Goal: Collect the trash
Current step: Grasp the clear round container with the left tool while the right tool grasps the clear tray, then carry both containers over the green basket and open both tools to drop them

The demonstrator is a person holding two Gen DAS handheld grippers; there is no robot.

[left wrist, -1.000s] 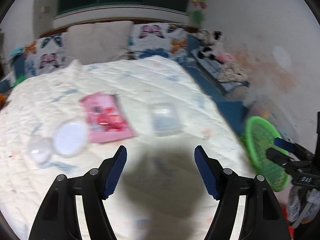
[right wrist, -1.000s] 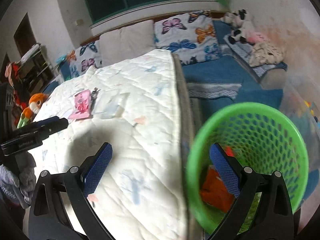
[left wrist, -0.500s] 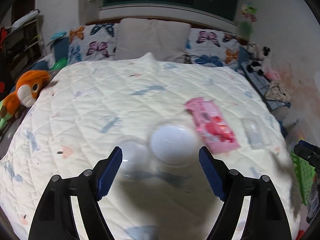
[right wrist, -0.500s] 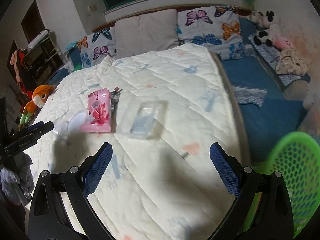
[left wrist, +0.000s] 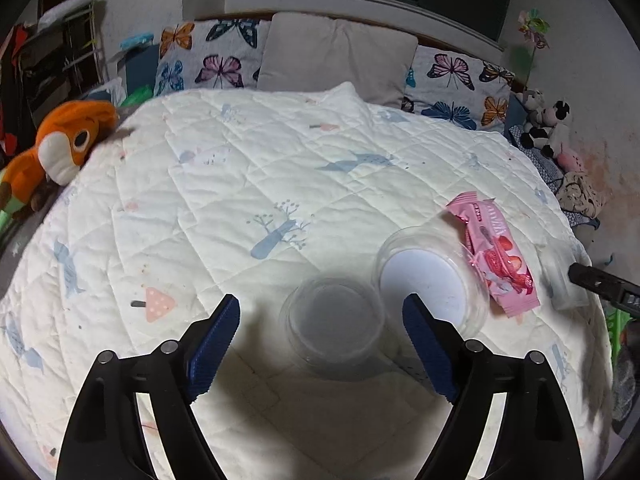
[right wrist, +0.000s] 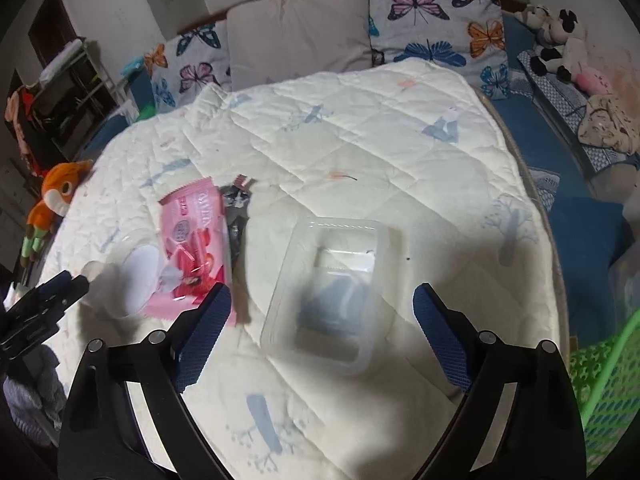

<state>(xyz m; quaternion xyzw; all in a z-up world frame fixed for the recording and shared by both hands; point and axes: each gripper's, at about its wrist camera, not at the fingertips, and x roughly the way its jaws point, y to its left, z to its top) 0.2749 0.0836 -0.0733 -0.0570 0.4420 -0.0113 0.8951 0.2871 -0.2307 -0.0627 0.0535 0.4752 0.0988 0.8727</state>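
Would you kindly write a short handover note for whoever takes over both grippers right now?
Left gripper: open, empty, lined up on the round clear cup on the quilt.
Right gripper: open, empty, over the clear rectangular tray.
Also on the quilt: a clear lid beside the cup, a pink wrapper partly over the lid, a dark wrapper next to it.
The green basket stands off the bed's right side.
Done: nothing held at present.
Left: cup, lid, tray and both wrappers go into the basket.
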